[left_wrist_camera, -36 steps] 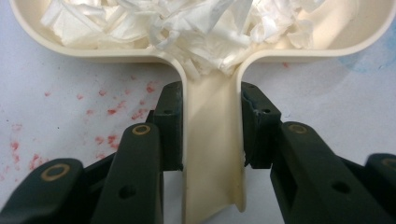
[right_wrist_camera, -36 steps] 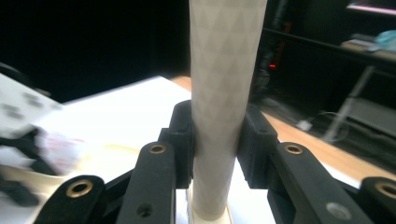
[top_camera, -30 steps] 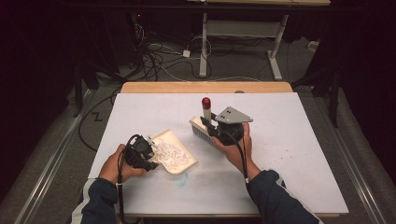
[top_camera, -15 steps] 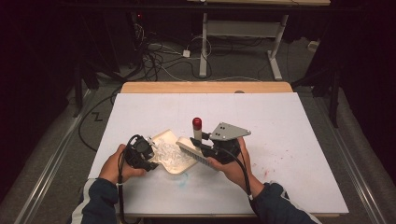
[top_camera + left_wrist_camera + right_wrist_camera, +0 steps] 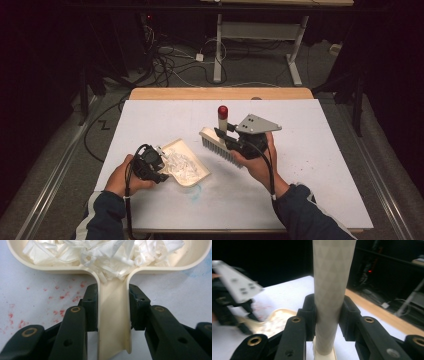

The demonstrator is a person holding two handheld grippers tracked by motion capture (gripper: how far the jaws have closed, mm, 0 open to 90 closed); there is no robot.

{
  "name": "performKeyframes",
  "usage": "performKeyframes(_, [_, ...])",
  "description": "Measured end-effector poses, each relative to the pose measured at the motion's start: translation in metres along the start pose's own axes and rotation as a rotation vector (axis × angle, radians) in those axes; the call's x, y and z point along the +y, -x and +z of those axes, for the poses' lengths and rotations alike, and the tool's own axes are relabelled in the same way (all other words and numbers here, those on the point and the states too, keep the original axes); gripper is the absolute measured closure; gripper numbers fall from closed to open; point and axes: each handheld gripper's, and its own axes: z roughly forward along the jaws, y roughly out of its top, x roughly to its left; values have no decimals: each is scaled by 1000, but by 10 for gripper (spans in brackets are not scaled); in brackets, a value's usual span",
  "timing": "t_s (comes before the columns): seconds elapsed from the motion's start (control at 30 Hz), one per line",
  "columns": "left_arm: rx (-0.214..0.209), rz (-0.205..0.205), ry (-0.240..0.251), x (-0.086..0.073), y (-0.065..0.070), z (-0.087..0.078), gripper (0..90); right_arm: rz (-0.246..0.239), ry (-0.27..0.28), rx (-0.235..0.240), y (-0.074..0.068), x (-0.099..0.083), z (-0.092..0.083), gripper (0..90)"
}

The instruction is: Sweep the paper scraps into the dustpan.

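Observation:
A cream dustpan [image 5: 192, 172] lies on the white table [image 5: 320, 200], heaped with white paper shreds [image 5: 177, 162]. My left gripper [image 5: 161, 167] is shut on its handle; in the left gripper view the jaws of the left gripper [image 5: 112, 305] clamp the dustpan handle [image 5: 113, 335] from both sides, with the paper shreds [image 5: 107, 255] just beyond. My right gripper [image 5: 223, 135] is shut on a hand brush [image 5: 220, 147] with a red-capped handle [image 5: 222, 117], held above the table right of the pan. In the right gripper view, the right gripper [image 5: 328, 312] pinches the pale brush handle [image 5: 333, 277].
Red specks [image 5: 62, 297] dot the table surface beside the pan handle, and a faint blue mark [image 5: 196, 192] sits near the pan's front. The table's wooden back edge [image 5: 220, 93] borders a floor with cables [image 5: 170, 65] and desk legs [image 5: 295, 55].
The right gripper carried the brush down to the left toward the dustpan, then lifted it up and back to the right. The left gripper and dustpan stayed put.

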Motion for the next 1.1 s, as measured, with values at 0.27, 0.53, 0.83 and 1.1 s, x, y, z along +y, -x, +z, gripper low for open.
performKeyframes(0.27, [-3,0,-5,0,-1,2,633,-114,-15,-111,10,-5,48,709])
performKeyframes(0.53, [-33,-21,-1,-1,-4,1,633,-131,-42,-72,1,-13,81,709])
performKeyframes(0.83, [-48,-32,-9,-2,-5,-1,634,-166,-81,86,-13,-11,74,707])
performKeyframes(1.1, [-20,-14,-19,-1,-3,-1,633,-136,-71,208,-21,-11,54,708])
